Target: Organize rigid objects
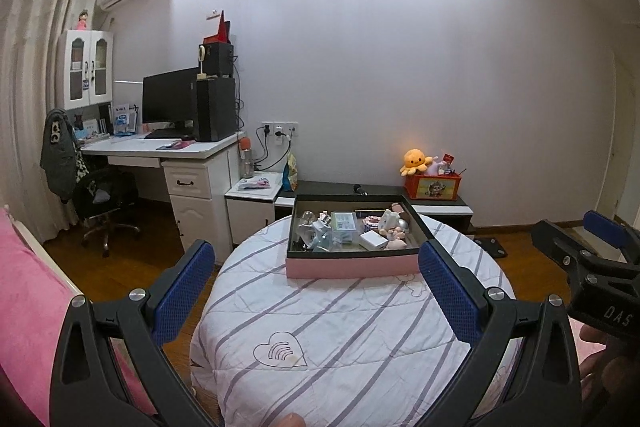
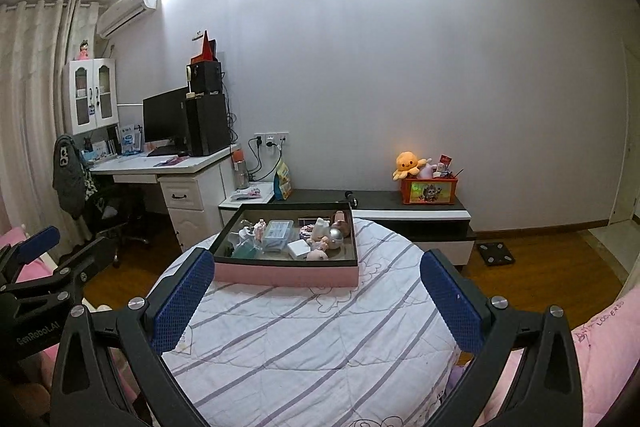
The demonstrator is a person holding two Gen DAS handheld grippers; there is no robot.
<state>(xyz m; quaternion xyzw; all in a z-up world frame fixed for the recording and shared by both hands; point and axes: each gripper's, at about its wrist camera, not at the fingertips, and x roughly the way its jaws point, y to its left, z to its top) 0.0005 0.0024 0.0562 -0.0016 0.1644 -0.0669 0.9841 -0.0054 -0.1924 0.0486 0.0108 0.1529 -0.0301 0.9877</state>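
Tray (image 1: pixel 352 264), one of them, pink outside and dark inside, sits on the far part of a round table (image 1: pixel 328 327) covered in a white quilt with purple stripes. Inside it is a jumble of small stuff: one clear plastic box (image 1: pixel 344 221) with a label, one flat white box (image 1: pixel 374 239), one silvery ball (image 2: pixel 335 235), a few glass bottle-type things (image 1: pixel 316 231) and some pinkish figurines (image 1: pixel 394 239) I can't count properly, too small and piled up. Two grippers total, both spread wide with nothing between the blue pads: left gripper (image 1: pixel 316 291) and right gripper (image 2: pixel 316 295), each hovering over the near side of the table, well short of the tray. The left camera catches the right gripper off at its right edge (image 1: pixel 592 259), and the right camera catches the left one at its left edge (image 2: pixel 44 267). Behind it all there's one red toy bin (image 1: pixel 432 187) with an orange plush octopus (image 1: pixel 416 161) on a low dark cabinet. The black scale (image 2: pixel 496 253) on the floor shows fully only in the right view.
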